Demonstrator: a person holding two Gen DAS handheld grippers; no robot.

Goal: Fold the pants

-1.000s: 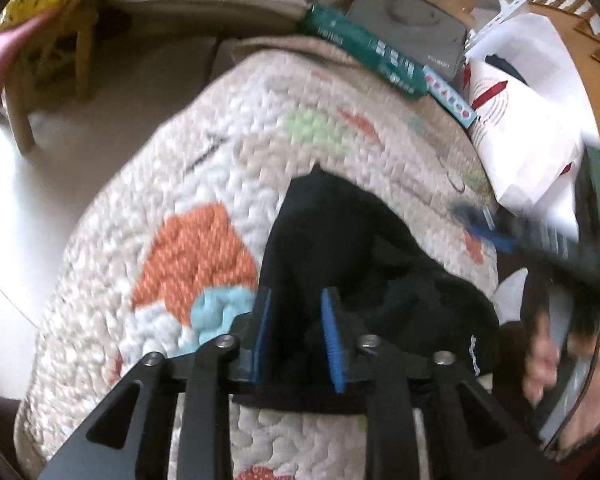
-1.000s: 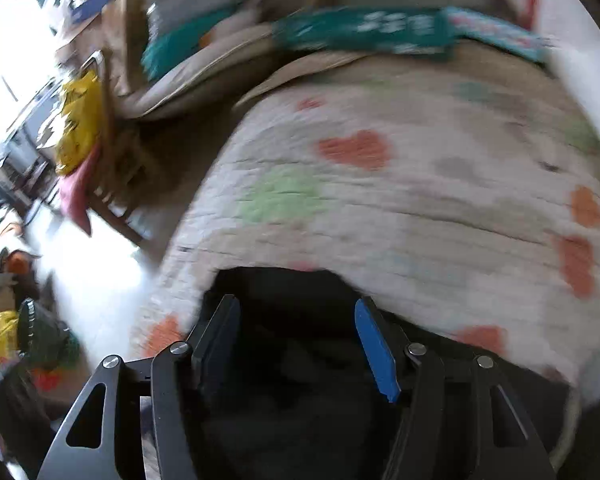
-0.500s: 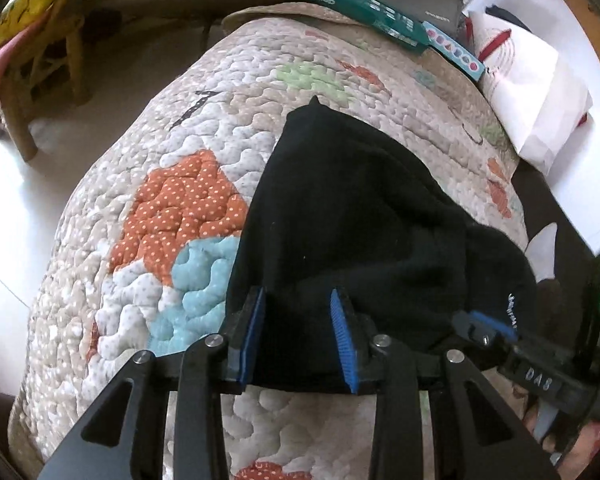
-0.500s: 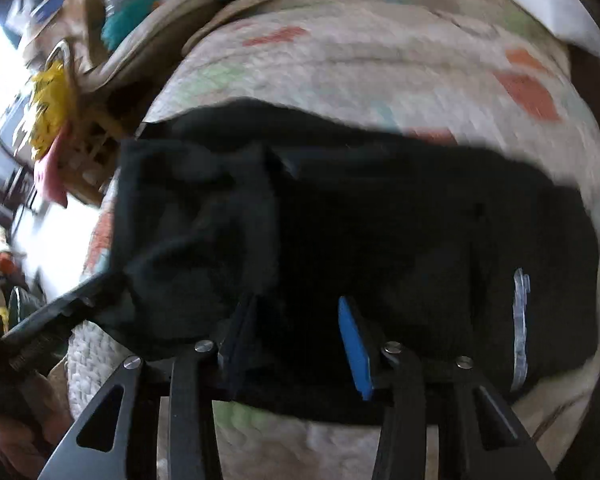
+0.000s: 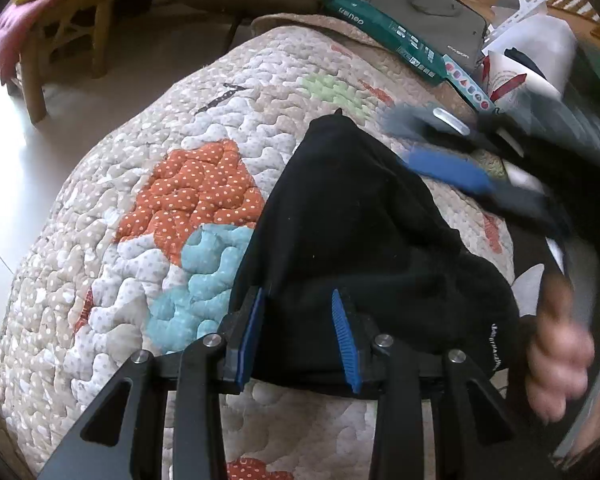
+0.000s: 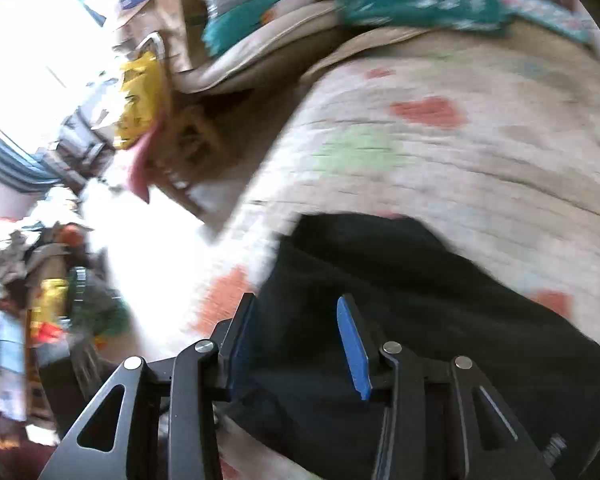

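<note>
The black pants [image 5: 352, 224] lie folded in a bundle on a quilted patchwork cover [image 5: 148, 216]. My left gripper [image 5: 298, 300] is open, its blue-padded fingers hovering over the near edge of the pants. My right gripper [image 6: 296, 312] is open above the near part of the pants [image 6: 420, 300]. It also shows blurred in the left wrist view [image 5: 448, 168], over the far right side of the pants, with the person's hand [image 5: 556, 352] on it.
A green box [image 5: 384, 28] and a grey case [image 5: 428, 4] sit at the cover's far edge, a white bag [image 5: 528, 60] at far right. A wooden chair [image 5: 56, 36] with pink and yellow cloth stands on the floor to the left.
My right gripper has swung up and away from the near right of the pants to above their far right side, moving fast. My left gripper has stayed over the near edge.
</note>
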